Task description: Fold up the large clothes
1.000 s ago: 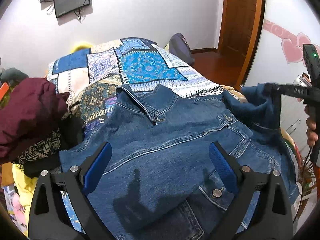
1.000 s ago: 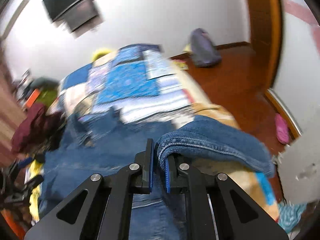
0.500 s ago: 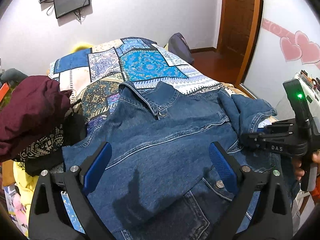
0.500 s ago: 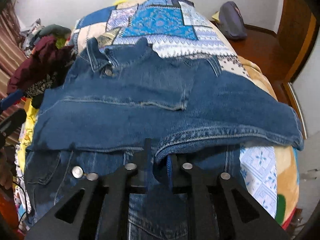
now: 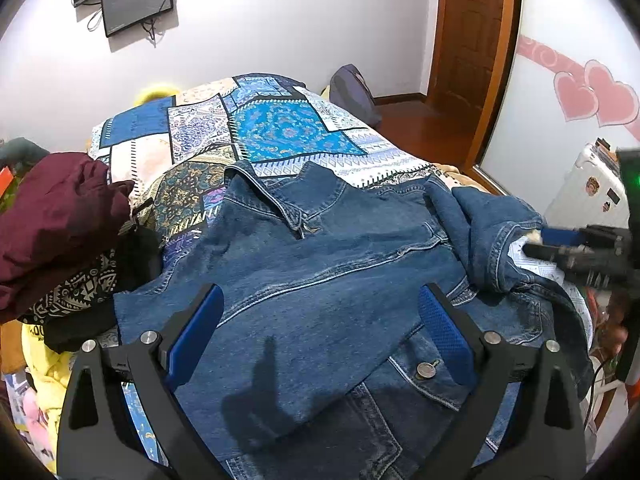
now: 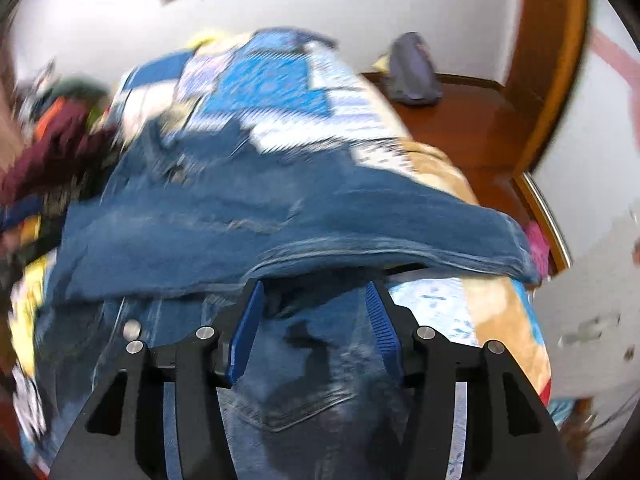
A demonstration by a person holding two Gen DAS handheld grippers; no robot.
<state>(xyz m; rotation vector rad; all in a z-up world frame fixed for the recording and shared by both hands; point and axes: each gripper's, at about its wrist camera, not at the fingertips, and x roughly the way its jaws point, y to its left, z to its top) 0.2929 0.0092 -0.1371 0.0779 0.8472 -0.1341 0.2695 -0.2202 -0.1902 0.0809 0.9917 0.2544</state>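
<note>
A: What's the room like?

B: Bedroom w/ white walls, a brown wooden door [image 5: 464,40] and a dark wall-mounted screen [image 5: 136,0] behind. Work surface is a bed under a blue-and-white patchwork bedspread [image 5: 280,128]. I'll place everything relative to the faded blue denim jacket [image 5: 320,280].

A: Where's the jacket?

B: Spread across the near half of the bedspread, collar toward the far wall, button side near me. A maroon garment heap [image 5: 52,216] sits just beside its left shoulder, and a grey bag [image 5: 352,92] lies well beyond the collar on the floor.

A: Your tools?

B: My left gripper [image 5: 320,332] hovers over the jacket's lower front, blue pads spread wide, holding nothing. My right gripper [image 6: 312,320] sits at the jacket's right edge, jaws parted and empty; that view is blurred, so can't tell if it touches cloth.

A: Progress?

B: Early, I'd say. The right sleeve [image 5: 488,232] lies across the jacket's right side, cuff pointing outward, so at most one fold looks started. Left side isn't visibly folded in, and the body hasn't been halved. Probably most of the job remains: left side in, then hem up toward the collar.
</note>
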